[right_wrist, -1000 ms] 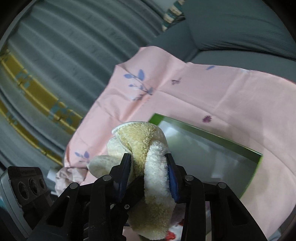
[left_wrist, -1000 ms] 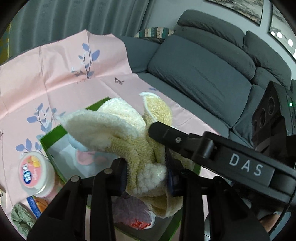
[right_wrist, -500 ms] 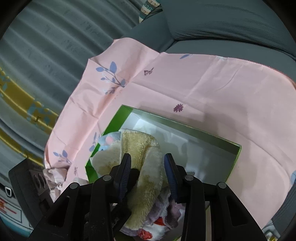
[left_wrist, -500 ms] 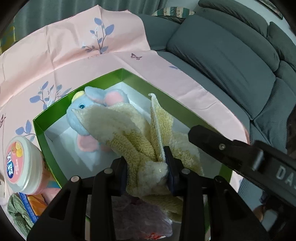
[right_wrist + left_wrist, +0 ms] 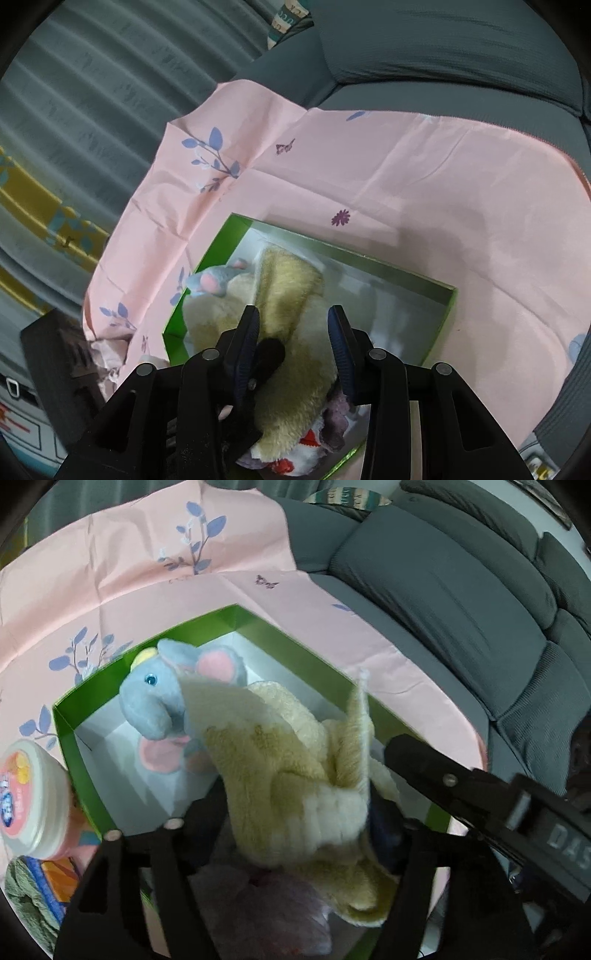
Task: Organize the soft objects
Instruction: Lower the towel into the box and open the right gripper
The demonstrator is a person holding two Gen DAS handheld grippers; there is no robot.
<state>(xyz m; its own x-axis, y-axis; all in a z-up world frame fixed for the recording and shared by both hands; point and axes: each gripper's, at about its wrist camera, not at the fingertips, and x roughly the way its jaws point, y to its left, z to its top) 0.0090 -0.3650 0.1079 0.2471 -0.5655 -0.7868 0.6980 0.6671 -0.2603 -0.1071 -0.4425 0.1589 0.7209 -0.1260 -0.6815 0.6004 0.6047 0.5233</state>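
Left gripper (image 5: 295,812) — jaws spread apart around a bunched cream towel (image 5: 295,775); the fabric fills the space between them, though a firm pinch cannot be confirmed; the frame is motion-blurred. From this view the towel sits at centre, its folds rising toward 12 o'clock, one thin edge standing upright at about 1 o'clock.

Right gripper (image 5: 293,345) — jaws parted wide, blue pads either side of the same towel (image 5: 291,295), a visible gap at the right pad. The left pad is near or against the fabric; I cannot tell whether it touches. The tip of the other gripper's finger (image 5: 269,354) pokes in at the left pad.

The towel lies inside a green box (image 5: 92,794) with a white interior, sitting on a pink floral cloth (image 5: 110,572) spread over a grey sofa (image 5: 443,590). In the left wrist view a blue plush elephant (image 5: 155,698) with pink ears sits in the box at 10 o'clock, partly under the towel's edge. A purplish soft item (image 5: 266,915) lies in the box at 6 o'clock, beneath the towel.

Outside the box, at 8 o'clock, a white-lidded tub (image 5: 29,797) stands touching the box wall; a green knit fabric (image 5: 26,897) lies below it at 7 o'clock.
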